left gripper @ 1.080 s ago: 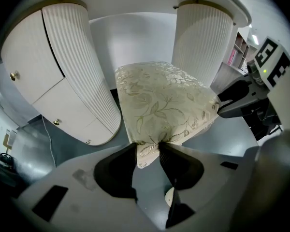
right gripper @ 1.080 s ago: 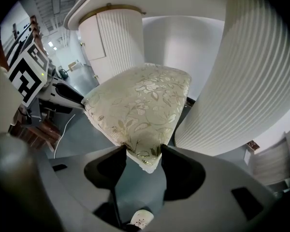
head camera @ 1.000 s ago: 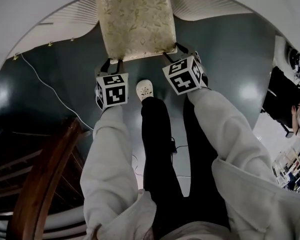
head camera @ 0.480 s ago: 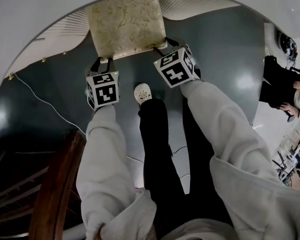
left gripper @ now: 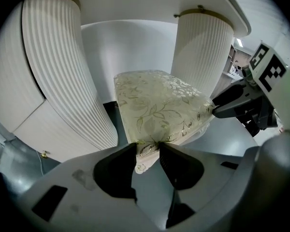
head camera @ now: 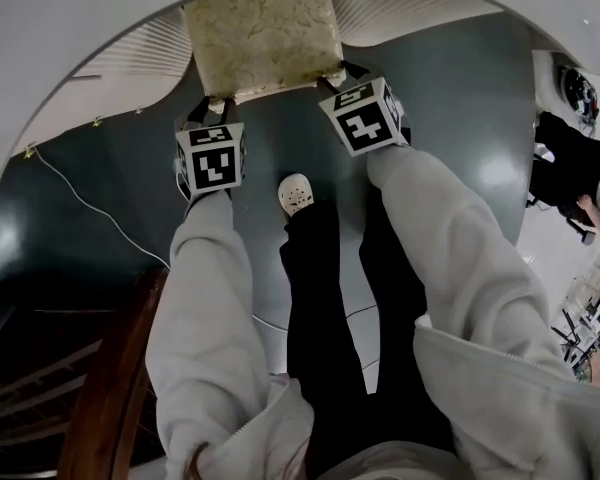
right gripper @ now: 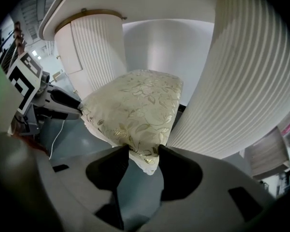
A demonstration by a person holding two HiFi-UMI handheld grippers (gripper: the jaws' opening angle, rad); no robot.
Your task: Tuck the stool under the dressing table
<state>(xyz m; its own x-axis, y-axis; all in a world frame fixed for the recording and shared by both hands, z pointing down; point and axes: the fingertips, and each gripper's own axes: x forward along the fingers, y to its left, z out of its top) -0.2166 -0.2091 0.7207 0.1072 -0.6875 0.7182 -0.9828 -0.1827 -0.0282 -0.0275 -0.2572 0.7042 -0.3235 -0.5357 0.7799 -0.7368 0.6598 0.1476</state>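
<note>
Below, a person's white shoe point(head camera: 295, 194) stands on the dark floor point(head camera: 460, 118), with pale sleeves point(head camera: 205, 298) reaching fwd. The left gripper point(head camera: 214, 106), at 11 o'clock from the shoe, is clamped on the near-left corner of the stool point(head camera: 263, 33) cushion. The right gripper point(head camera: 336, 76), at 1 o'clock, has just been closing its jaws — the near-right corner sits between them, pads pressing the fabric. The stool lies at 12 o'clock in the head view, floral seat reaching the dressing table point(head camera: 70, 28) top's rim, btwn its ribbed white pedestals point(left gripper: 58, 71) — one at 9, one at 3. A thin cable point(head camera: 90, 183) trails at 9 o'clock.
</note>
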